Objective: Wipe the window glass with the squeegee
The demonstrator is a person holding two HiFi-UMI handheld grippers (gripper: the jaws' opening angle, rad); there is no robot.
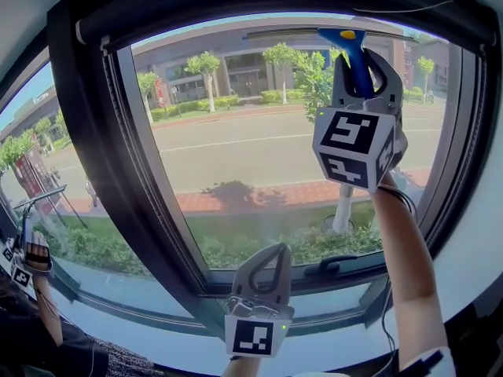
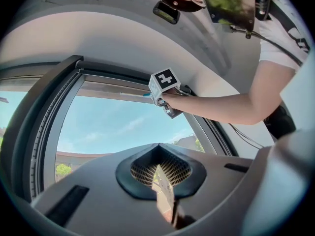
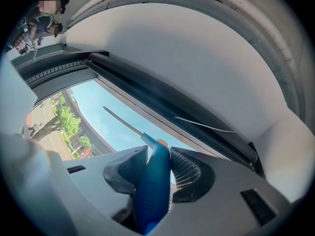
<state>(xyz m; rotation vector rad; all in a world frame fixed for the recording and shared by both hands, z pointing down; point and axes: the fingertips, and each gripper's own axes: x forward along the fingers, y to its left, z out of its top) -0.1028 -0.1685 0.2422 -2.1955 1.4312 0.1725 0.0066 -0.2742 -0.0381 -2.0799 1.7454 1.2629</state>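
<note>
Blue ribbed squeegee handle clamped in right gripper jaws; left gripper jaws pressed together.

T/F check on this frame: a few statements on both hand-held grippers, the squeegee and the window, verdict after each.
1. The right hand-held gripper is clamped on the blue handle of the squeegee. True.
2. The squeegee's blade lies along the bottom of the glass. False: it lies along the top edge of the pane.
3. The left hand-held gripper holds a cloth. False: its jaws are together with nothing between them.
4. The left hand-held gripper is held low, in front of the sill. True.
</note>
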